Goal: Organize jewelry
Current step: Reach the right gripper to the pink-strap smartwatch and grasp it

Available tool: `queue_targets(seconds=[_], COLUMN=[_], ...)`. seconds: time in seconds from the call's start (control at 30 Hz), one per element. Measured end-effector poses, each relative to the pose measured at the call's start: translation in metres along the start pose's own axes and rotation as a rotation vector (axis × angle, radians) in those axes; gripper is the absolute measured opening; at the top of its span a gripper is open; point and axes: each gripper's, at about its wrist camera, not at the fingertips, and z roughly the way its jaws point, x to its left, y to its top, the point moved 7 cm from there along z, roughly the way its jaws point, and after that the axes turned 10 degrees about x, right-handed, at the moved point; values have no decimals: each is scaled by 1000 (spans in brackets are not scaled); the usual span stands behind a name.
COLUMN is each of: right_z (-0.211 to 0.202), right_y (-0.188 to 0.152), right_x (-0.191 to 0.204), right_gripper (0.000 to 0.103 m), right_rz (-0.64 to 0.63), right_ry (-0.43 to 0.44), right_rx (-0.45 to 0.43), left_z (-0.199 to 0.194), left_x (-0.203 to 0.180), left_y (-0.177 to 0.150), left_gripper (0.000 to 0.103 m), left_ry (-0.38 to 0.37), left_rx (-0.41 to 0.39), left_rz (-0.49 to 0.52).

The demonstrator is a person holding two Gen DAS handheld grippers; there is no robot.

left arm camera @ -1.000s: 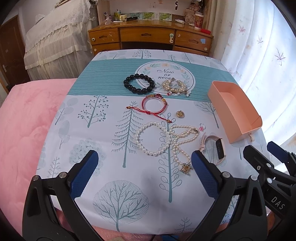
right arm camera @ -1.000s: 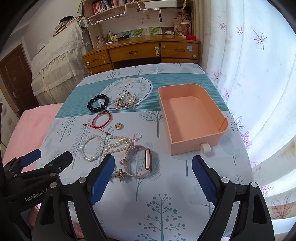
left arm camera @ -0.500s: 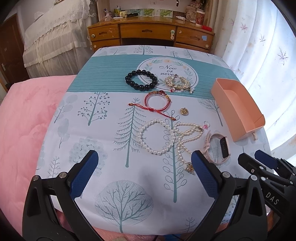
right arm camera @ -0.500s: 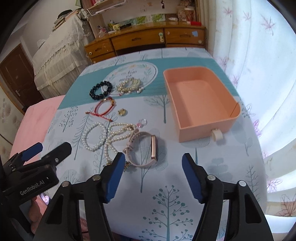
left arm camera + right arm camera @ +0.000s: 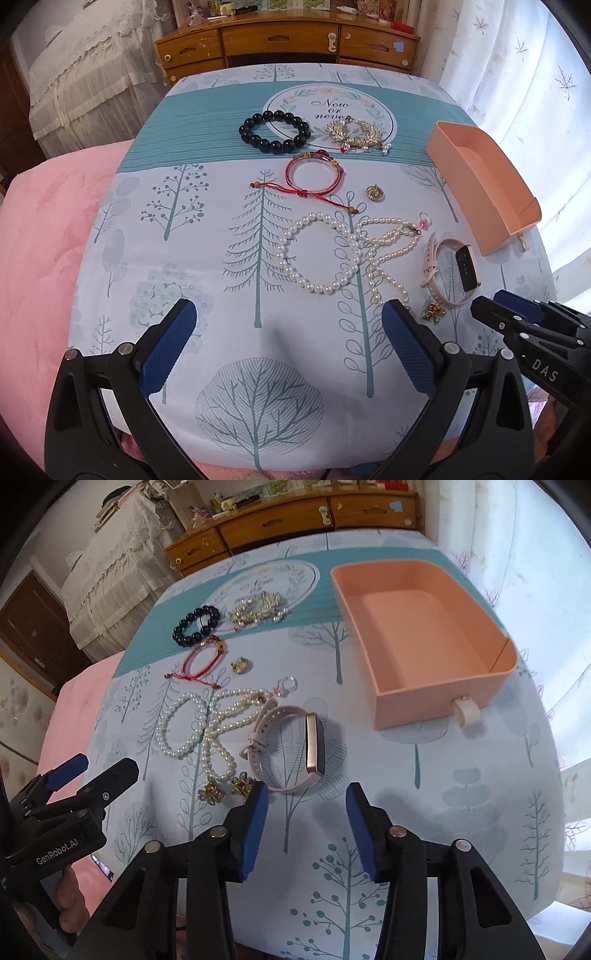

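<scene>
A pink fitness band (image 5: 288,746) lies on the tree-print cloth, just ahead of my right gripper (image 5: 307,794). Its jaws are closing with nothing between them, and the left pad is near the band's front edge. My left gripper (image 5: 288,314) hangs open over bare cloth, below a pearl bracelet (image 5: 317,254) and a pearl necklace (image 5: 388,243). Farther back lie a red cord bracelet (image 5: 314,173), a black bead bracelet (image 5: 275,131), a gold leaf piece (image 5: 354,134), a gold pendant (image 5: 375,192) and a small ring (image 5: 424,219). The empty pink drawer box (image 5: 424,627) stands at the right.
A pink blanket (image 5: 44,258) borders the cloth on the left. A wooden dresser (image 5: 280,37) stands behind the table and white curtains (image 5: 535,572) hang on the right. A hand (image 5: 70,904) holds the left gripper at the lower left of the right wrist view.
Both grippers have sunk toward the table and tilted further down. The right gripper's jaws have narrowed and come close to the fitness band. The jewelry has not moved.
</scene>
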Motion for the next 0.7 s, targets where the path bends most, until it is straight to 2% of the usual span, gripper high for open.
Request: queue_targets(seconds=[0.23, 0.5, 0.67, 0.7], right_z=[20, 25, 22, 23], right_y=[7, 19, 22, 24], right_x=[-1, 6, 2, 0], right_gripper=[39, 37, 37, 37], right_rz=[7, -17, 33, 52], right_ry=[8, 3, 72, 83], right_rx=[28, 16, 10, 14], left_z=[13, 33, 42, 44], left_x=[3, 21, 29, 29], left_y=[8, 21, 26, 28], left_gripper=[100, 100, 100, 97], left_ry=[-21, -58, -58, -57], left_rx=[21, 68, 79, 80], left_rz=[-2, -60, -78, -78])
